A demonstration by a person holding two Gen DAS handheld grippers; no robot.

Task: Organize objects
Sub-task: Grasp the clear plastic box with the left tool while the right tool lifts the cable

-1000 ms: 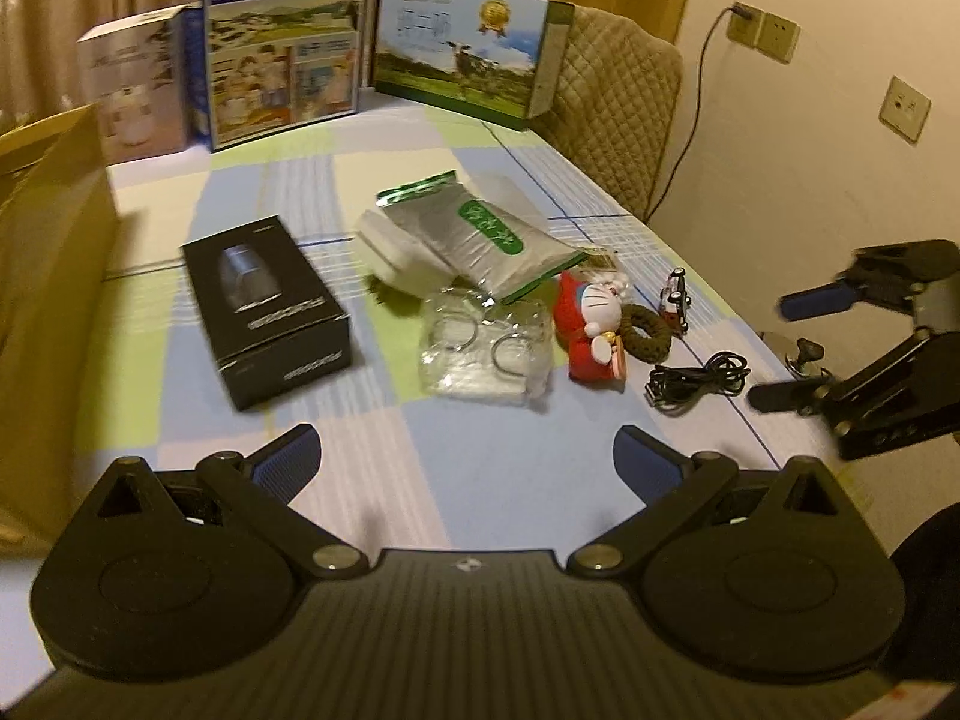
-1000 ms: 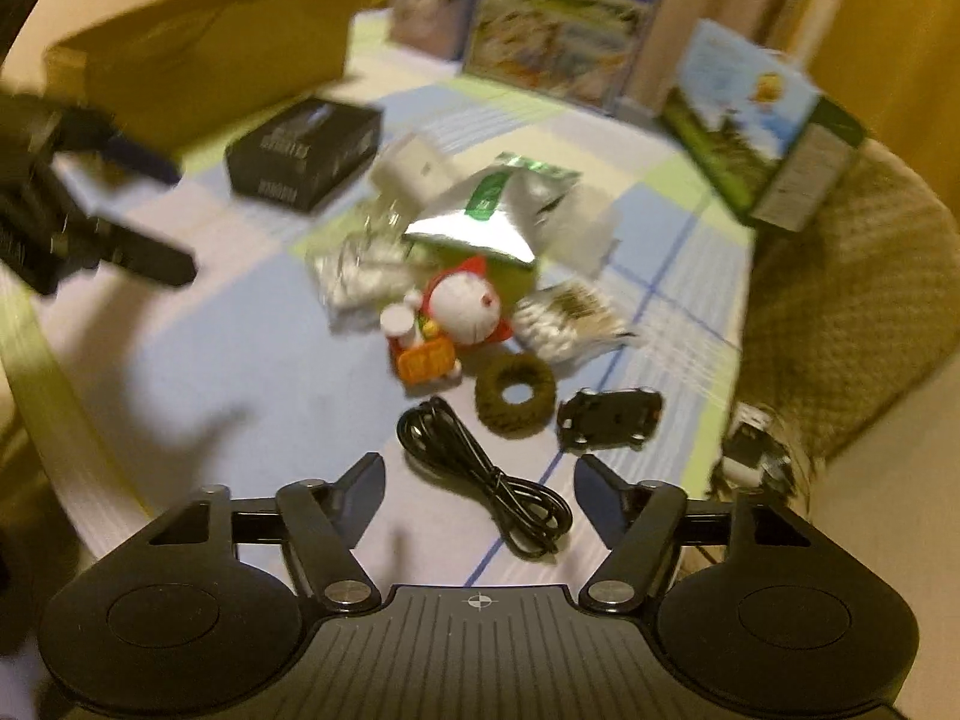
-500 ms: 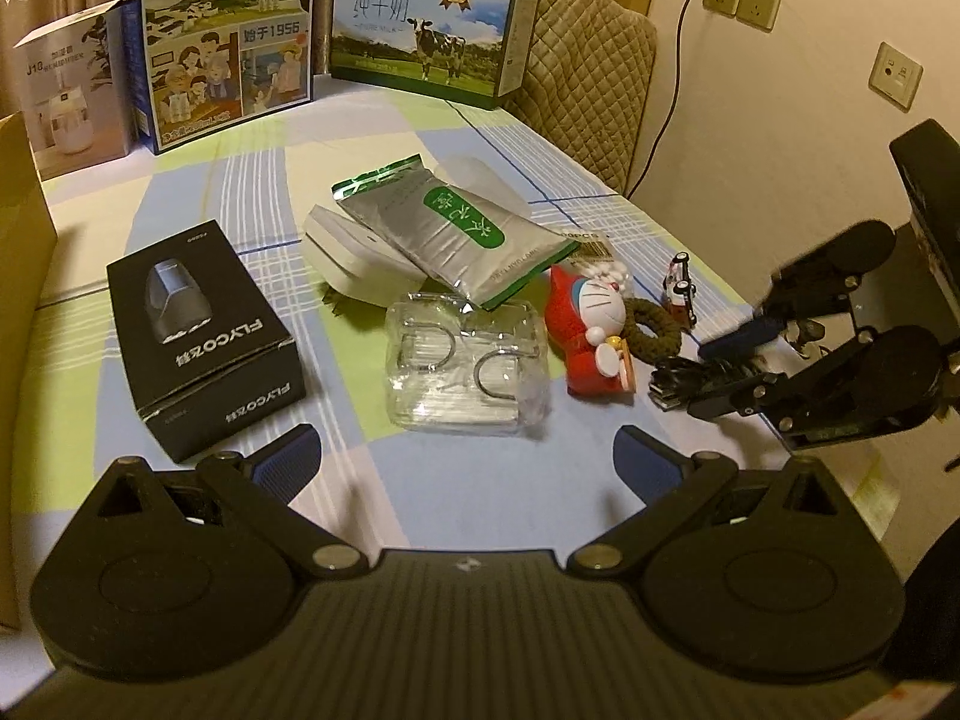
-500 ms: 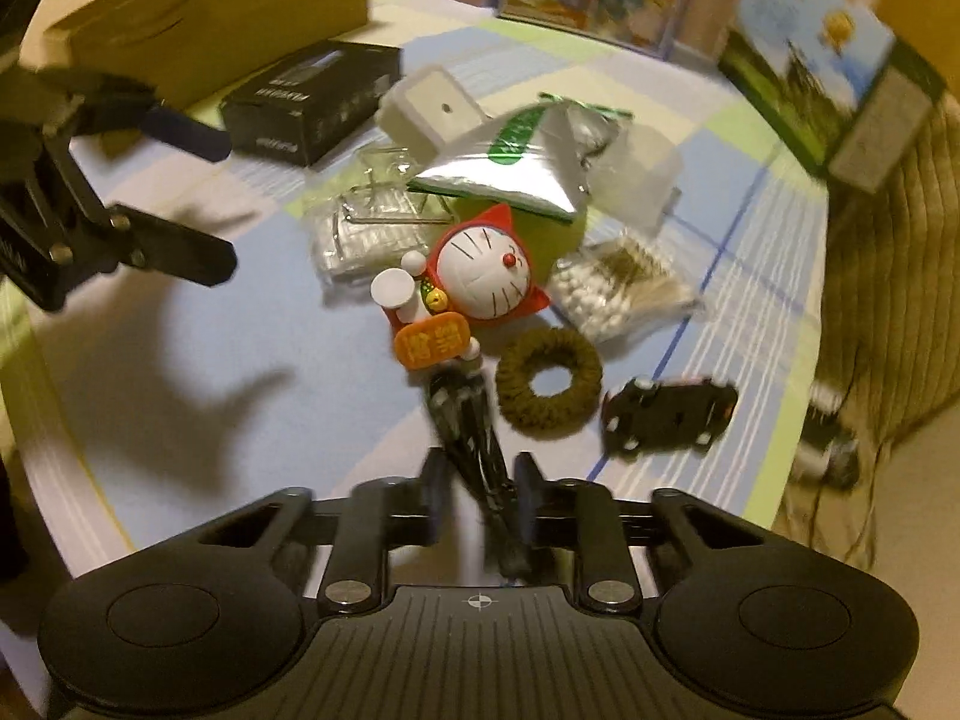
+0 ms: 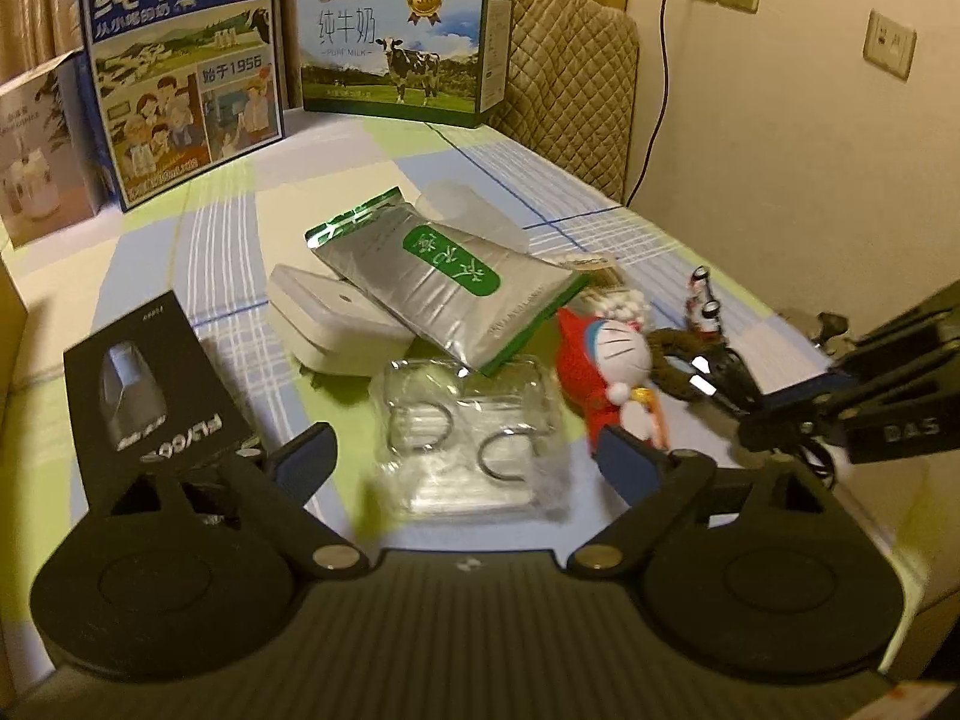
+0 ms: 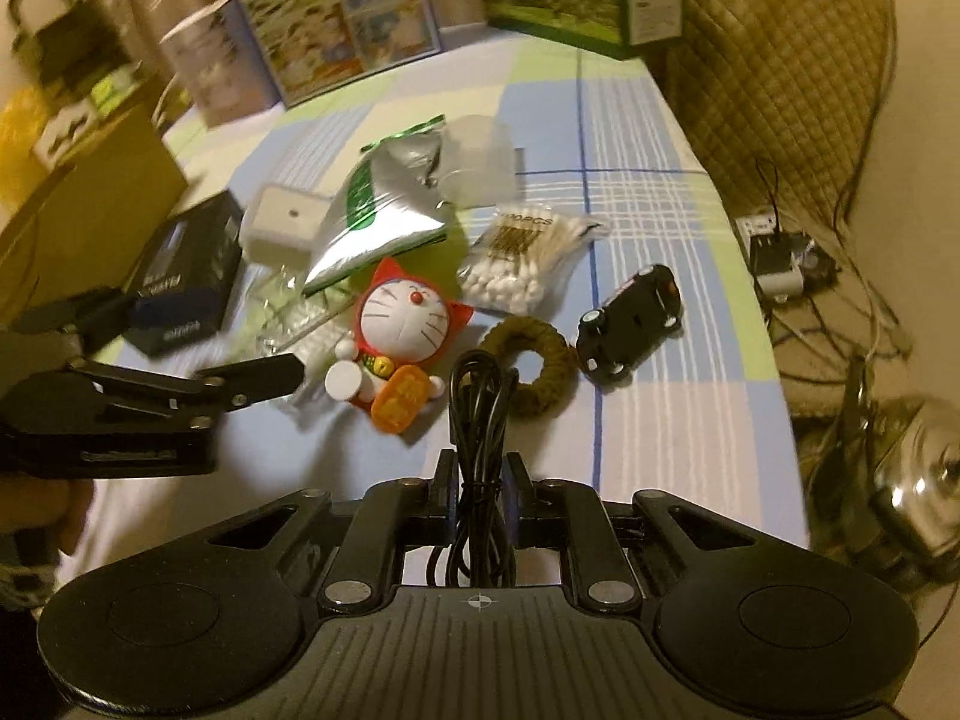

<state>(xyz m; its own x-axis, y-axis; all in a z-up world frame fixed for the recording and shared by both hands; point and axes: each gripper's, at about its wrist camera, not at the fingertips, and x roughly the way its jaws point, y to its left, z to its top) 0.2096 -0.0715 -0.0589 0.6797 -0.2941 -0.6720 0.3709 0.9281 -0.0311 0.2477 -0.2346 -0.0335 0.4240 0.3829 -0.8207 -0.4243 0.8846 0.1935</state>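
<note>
Surface (image 5: pixel 528 192): woven cloth cover, matt, checked print.
Foil pouch (image 5: pixel 444 279): metallised film, glossy, creased.
Clear blister pack (image 5: pixel 474 450): thin transparent plastic, shiny, crinkled.
White box (image 5: pixel 327 321): smooth plastic, satin.
Black carton (image 5: pixel 153 384): matt printed card.
Cat figurine (image 6: pixel 402 330): hard glossy plastic, smooth.
Hair tie (image 6: pixel 531 363): fuzzy fabric, matt, rough.
Toy car (image 6: pixel 630 321): glossy black, smooth.
Cotton swabs (image 6: pixel 528 261): in a clear shiny plastic bag.
Cable (image 6: pixel 480 414): black rubbery sheath, slight sheen.
Milk cartons (image 5: pixel 399 45): printed card, semi-gloss.
Chair cover (image 5: pixel 570 84): quilted cloth, matt.
Right hand-held gripper (image 6: pixel 478 501): matt black plastic, ribbed body, bright metal pivot pins.
</note>
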